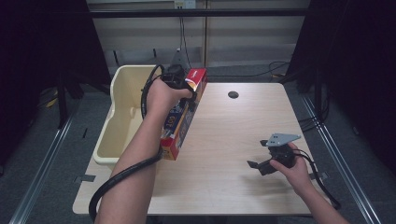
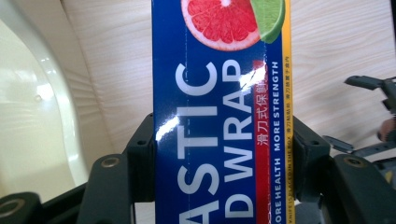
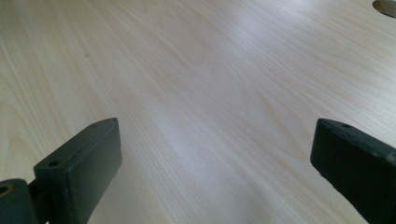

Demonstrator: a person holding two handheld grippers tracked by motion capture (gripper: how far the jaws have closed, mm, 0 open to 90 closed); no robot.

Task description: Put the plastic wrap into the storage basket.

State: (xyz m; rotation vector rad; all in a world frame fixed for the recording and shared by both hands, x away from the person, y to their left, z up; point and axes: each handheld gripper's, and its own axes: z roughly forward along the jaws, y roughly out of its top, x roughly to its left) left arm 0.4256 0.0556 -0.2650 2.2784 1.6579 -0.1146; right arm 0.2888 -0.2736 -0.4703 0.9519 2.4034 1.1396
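- Left gripper (image 1: 183,95) is clenched on the plastic wrap box (image 1: 183,116), its black jaws pressing both long sides in the left gripper view (image 2: 219,140)
- The box is long, held tilted off the table (image 1: 233,140) at about ten o'clock from its centre, lower end towards six o'clock, just beside the bin
- Cream bin (image 1: 122,93) sits at the table's nine o'clock edge; its inside looks bare where visible (image 2: 32,116)
- Left forearm reaches up from six o'clock, hand wrapped round the gripper
- Right gripper (image 1: 261,163) rests low near four o'clock, jaws wide apart over bare wood (image 3: 210,116), grasping nothing
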